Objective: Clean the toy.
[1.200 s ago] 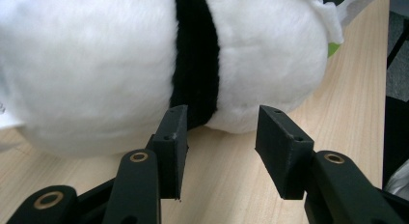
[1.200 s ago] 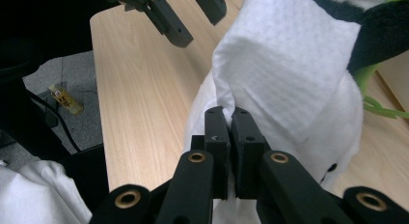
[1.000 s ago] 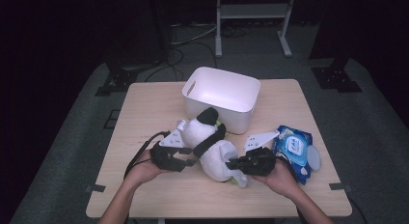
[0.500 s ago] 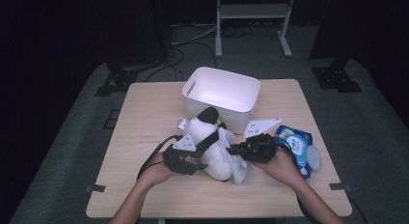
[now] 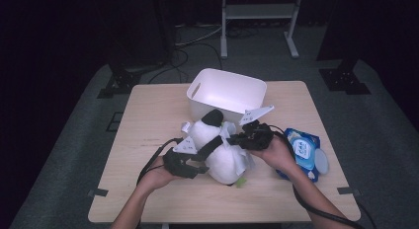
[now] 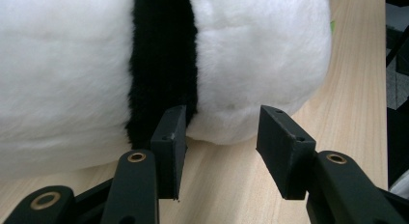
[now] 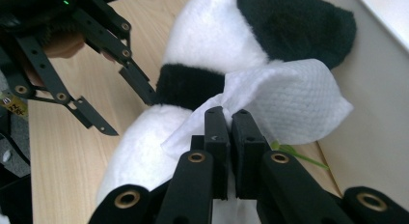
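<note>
On worktop [image 5: 148, 115], high view: panda toy [image 5: 220, 152] lies before white bin [image 5: 226, 93]; left gripper [image 5: 190, 162] at its side, right gripper [image 5: 247, 137] over it, wipes pack [image 5: 302, 149] right.
Left gripper view: jaws spread, toy's black band just beyond, nothing pinched.
Right gripper view: jaws pressed together, pinching white wipe [image 7: 284, 101] against toy.

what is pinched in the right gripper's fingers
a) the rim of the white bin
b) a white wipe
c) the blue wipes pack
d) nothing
b: in the right gripper view the right gripper has its fingers closed on a fold of the white wipe, which lies over the plush panda.
</note>
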Available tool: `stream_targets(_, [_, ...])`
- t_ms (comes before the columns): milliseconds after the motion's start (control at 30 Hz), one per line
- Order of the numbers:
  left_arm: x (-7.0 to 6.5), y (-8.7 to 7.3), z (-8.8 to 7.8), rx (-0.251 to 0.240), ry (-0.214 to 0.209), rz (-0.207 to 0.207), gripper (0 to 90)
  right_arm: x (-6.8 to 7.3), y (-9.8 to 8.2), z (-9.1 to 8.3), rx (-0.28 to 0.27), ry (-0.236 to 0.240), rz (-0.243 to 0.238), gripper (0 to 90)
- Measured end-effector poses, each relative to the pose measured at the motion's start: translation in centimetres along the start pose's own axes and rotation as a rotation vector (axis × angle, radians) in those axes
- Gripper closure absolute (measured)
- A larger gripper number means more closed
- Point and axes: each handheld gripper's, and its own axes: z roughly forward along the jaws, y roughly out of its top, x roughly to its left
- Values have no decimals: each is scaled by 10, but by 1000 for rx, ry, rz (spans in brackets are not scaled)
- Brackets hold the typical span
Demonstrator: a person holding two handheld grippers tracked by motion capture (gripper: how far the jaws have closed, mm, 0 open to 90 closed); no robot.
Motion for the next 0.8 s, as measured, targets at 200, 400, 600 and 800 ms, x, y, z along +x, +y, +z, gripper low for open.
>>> stream_targets(200, [3,0,-5,-13,19,-10,527,0,-8,3,61,19,-5,864])
stream_targets(400, [3,1,-9,-36,21,-25,522,3,-21,-5,64,52,8,865])
stream_targets(600, [2,5,-6,-47,17,-27,513,10,-35,-13,64,79,19,865])
stream_targets(800, [0,12,-4,-53,13,-13,510,20,-45,-18,81,97,3,866])
